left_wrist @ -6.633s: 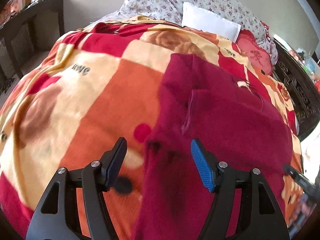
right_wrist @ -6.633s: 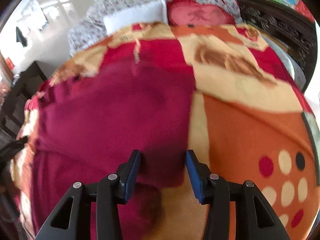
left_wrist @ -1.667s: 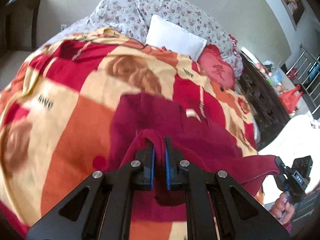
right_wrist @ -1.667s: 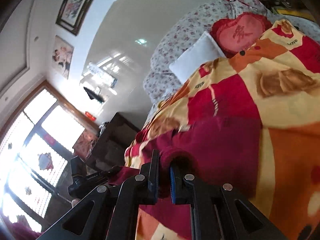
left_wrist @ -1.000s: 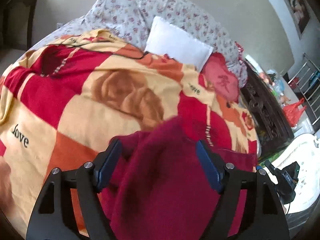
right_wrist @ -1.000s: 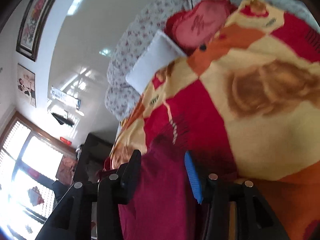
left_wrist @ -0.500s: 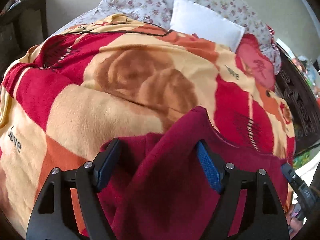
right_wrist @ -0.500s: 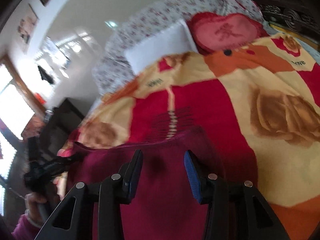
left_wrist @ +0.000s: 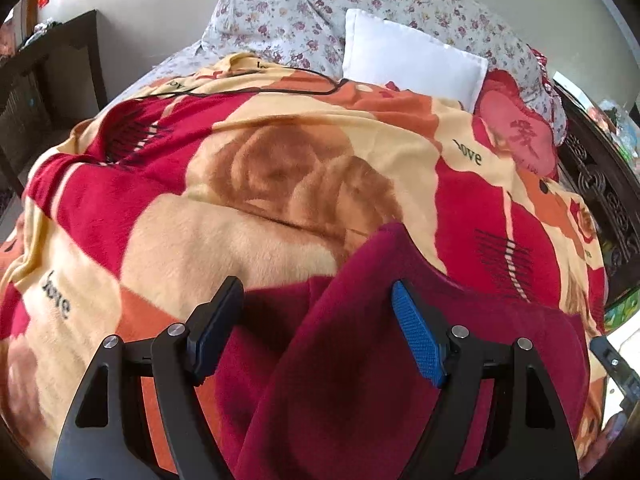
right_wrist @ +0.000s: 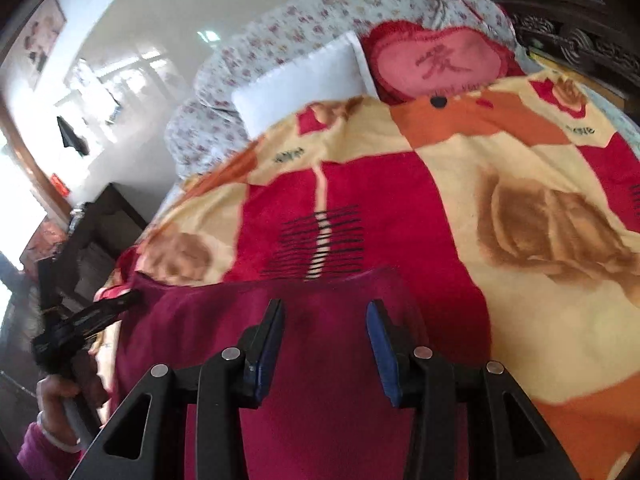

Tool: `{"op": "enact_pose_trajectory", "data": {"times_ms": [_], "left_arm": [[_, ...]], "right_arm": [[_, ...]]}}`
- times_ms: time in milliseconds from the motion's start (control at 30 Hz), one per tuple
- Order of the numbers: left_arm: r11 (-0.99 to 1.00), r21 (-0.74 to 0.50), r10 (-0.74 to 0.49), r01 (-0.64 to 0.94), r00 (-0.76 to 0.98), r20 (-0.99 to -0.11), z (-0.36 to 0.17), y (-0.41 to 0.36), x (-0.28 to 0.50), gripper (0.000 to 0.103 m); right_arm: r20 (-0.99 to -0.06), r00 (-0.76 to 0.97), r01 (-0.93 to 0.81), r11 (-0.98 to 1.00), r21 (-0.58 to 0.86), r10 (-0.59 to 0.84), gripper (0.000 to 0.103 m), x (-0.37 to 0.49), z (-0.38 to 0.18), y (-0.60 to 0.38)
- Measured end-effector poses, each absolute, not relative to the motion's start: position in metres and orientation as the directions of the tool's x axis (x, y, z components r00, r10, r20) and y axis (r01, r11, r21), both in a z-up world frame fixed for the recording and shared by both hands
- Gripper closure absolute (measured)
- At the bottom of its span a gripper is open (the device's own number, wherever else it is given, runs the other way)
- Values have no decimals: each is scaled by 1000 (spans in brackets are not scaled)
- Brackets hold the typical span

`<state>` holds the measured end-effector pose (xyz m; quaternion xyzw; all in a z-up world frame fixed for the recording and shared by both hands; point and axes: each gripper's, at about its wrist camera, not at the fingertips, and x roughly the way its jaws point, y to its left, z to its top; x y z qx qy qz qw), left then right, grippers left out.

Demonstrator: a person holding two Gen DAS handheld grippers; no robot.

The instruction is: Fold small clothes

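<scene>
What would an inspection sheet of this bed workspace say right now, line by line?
Surface: patterned blanket covering the bed.
Job's things: maroon garment lying folded over on the blanket.
Clutter: white pillow, heart cushion, floral pillows.
Grippers: left claw open above the garment; right claw open above it, nothing clamped.
Cables: thin black cable across the blanket's far edge.
Surroundings: dark carved furniture, dark side table.

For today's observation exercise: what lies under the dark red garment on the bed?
The dark red garment lies on the patterned blanket, which shows around its far and side edges. The blanket directly beneath it, and the garment's own lower layers, are covered and cannot be seen.
</scene>
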<state>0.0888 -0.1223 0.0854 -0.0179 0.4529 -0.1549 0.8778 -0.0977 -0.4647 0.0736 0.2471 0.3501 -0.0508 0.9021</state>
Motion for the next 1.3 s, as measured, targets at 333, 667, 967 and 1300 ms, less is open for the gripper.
{"op": "enact_pose_trajectory", "data": {"times_ms": [333,667,967,1300], "left_arm": [[951,-120,-264,285,544,-796,87,-119,58,26],[949,-122,-266,291,531,-805,90,-101,31,26],[947,-182,-295,266,488,-822,76,-62,-10,26],[959,-215,-277,186,430,-859,39,-31,-33,26]], "right_arm": [[-706,707,299,888,348,39,61,-126,51,-438],[-722,691,303,889,343,43,61,-144,66,-433],[-730,680,283,894,348,68,61,-195,53,-408],[-775,630,307,906,290,35,61,-187,45,-399]]}}
